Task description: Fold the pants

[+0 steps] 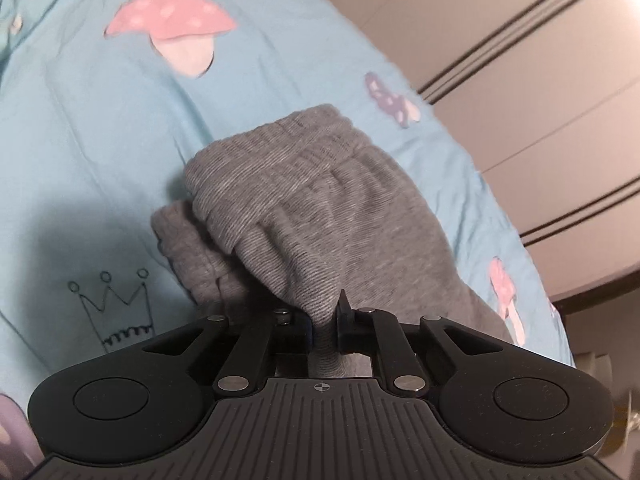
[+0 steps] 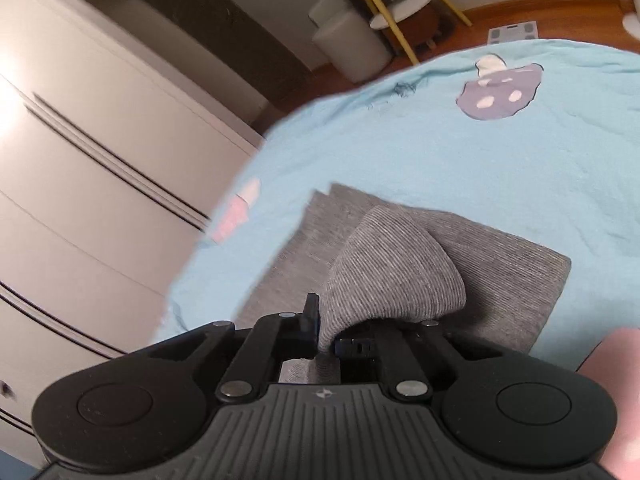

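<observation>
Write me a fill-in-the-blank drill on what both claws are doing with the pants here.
1. The left claw is shut on the ____ pants.
2. The pants lie on a light ____ bedsheet.
3. The right claw is ____ on a bunch of the pants' fabric.

Missing words: grey; blue; shut

pants: I see the pants (image 1: 320,200) lying on the bedsheet (image 1: 100,152), a bunched fold raised off the flat layer beneath.
left gripper: my left gripper (image 1: 325,322) pinches a fold of them just ahead of the camera.
right gripper: my right gripper (image 2: 326,334) clamps another fold.
wardrobe: the wardrobe (image 2: 80,160) stands left of the bed.
stool: the stool (image 2: 400,4) stands behind the bed on the floor (image 2: 520,12).
</observation>
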### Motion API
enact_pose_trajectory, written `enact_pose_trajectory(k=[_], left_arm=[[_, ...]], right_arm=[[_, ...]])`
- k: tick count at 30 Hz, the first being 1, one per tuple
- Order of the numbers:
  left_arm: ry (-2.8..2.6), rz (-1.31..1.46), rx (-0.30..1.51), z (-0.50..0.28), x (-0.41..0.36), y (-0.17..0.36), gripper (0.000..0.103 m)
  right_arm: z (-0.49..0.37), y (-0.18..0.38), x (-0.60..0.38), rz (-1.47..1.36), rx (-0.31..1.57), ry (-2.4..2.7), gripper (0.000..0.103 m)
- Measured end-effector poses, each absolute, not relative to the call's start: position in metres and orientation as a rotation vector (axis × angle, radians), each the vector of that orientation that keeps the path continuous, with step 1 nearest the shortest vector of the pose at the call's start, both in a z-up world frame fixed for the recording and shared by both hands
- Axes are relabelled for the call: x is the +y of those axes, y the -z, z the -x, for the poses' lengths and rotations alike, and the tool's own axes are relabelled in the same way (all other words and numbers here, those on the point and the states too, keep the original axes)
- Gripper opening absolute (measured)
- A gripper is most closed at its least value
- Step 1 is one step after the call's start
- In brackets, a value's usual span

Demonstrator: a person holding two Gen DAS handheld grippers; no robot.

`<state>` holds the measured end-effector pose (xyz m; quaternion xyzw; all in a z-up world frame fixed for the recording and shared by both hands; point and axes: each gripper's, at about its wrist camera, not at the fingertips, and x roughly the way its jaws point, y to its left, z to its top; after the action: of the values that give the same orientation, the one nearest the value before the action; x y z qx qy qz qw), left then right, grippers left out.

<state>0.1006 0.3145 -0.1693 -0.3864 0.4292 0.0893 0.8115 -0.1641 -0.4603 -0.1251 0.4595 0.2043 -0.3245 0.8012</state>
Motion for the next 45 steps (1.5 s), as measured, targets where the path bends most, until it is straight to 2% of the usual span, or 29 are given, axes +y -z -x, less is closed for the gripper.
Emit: enact_pose_trajectory(k=[2, 4, 7, 10, 12, 14, 17, 19, 20, 22, 24, 26, 27, 28, 29, 31, 35, 38, 40, 42, 43, 45], left_arm=[[-0.156, 0.863, 0.882, -0.107, 0.315, 0.152, 0.011], [-0.089, 0.878, 0.796, -0.110, 0.313, 0.120, 0.011], [-0.018, 0.869, 0.632, -0.100, 0.312, 0.070, 0.011], [0.011, 0.845, 0.556, -0.079, 0.317, 0.058, 0.011], [0.001, 0.833, 0.591, -0.065, 0.321, 0.078, 0.011], [-0.031, 0.843, 0.708, -0.057, 0.327, 0.119, 0.011], [-0.101, 0.847, 0.890, -0.047, 0.329, 0.186, 0.012], [-0.127, 0.873, 0.908, -0.042, 0.331, 0.210, 0.013], [-0.122, 0.898, 0.888, -0.039, 0.333, 0.211, 0.013], [-0.123, 0.895, 0.886, -0.041, 0.334, 0.204, 0.015], [-0.122, 0.837, 0.898, -0.045, 0.330, 0.193, 0.018], [-0.140, 0.792, 0.917, -0.044, 0.329, 0.189, 0.030], [-0.152, 0.785, 0.918, -0.042, 0.331, 0.188, 0.031], [-0.161, 0.782, 0.910, -0.039, 0.333, 0.186, 0.036], [-0.179, 0.780, 0.908, -0.036, 0.335, 0.185, 0.048], [-0.244, 0.776, 0.903, -0.034, 0.340, 0.178, 0.062], [-0.292, 0.791, 0.886, -0.020, 0.342, 0.160, 0.063], [-0.233, 0.711, 0.855, -0.022, 0.324, 0.138, 0.073], [-0.189, 0.680, 0.835, -0.024, 0.310, 0.128, 0.073], [-0.133, 0.684, 0.825, -0.030, 0.293, 0.121, 0.080], [-0.099, 0.688, 0.825, -0.034, 0.285, 0.121, 0.085], [-0.048, 0.670, 0.852, -0.042, 0.267, 0.124, 0.086]], right_arm=[[0.153, 0.131, -0.471, -1.048, 0.483, 0.701, 0.006], [0.140, 0.114, -0.479, -1.076, 0.443, 0.663, 0.006], [0.136, 0.057, -0.482, -1.120, 0.207, 0.486, 0.006], [0.152, 0.019, -0.481, -1.074, 0.033, 0.403, 0.006], [0.171, 0.020, -0.484, -1.051, 0.002, 0.414, 0.006], [0.191, 0.042, -0.488, -1.014, 0.069, 0.483, 0.006], [0.199, 0.097, -0.490, -0.946, 0.317, 0.603, 0.006], [0.198, 0.147, -0.495, -0.963, 0.509, 0.708, 0.006], [0.204, 0.168, -0.497, -1.009, 0.504, 0.719, 0.003], [0.209, 0.168, -0.497, -1.063, 0.451, 0.715, 0.004], [0.195, 0.154, -0.494, -0.966, 0.517, 0.728, 0.006], [0.184, 0.144, -0.487, -0.865, 0.560, 0.731, 0.006], [0.179, 0.139, -0.483, -0.821, 0.578, 0.735, 0.006], [0.178, 0.138, -0.478, -0.786, 0.595, 0.739, 0.006], [0.178, 0.137, -0.478, -0.772, 0.596, 0.739, 0.006], [0.192, 0.137, -0.480, -0.788, 0.552, 0.726, 0.007], [0.194, 0.137, -0.482, -0.784, 0.560, 0.743, 0.007], [0.197, 0.133, -0.480, -0.803, 0.526, 0.750, 0.007], [0.199, 0.128, -0.480, -0.796, 0.500, 0.759, 0.007], [0.205, 0.129, -0.483, -0.828, 0.481, 0.761, 0.007], [0.208, 0.129, -0.483, -0.817, 0.482, 0.778, 0.007], [0.209, 0.138, -0.489, -0.799, 0.537, 0.822, 0.007]])
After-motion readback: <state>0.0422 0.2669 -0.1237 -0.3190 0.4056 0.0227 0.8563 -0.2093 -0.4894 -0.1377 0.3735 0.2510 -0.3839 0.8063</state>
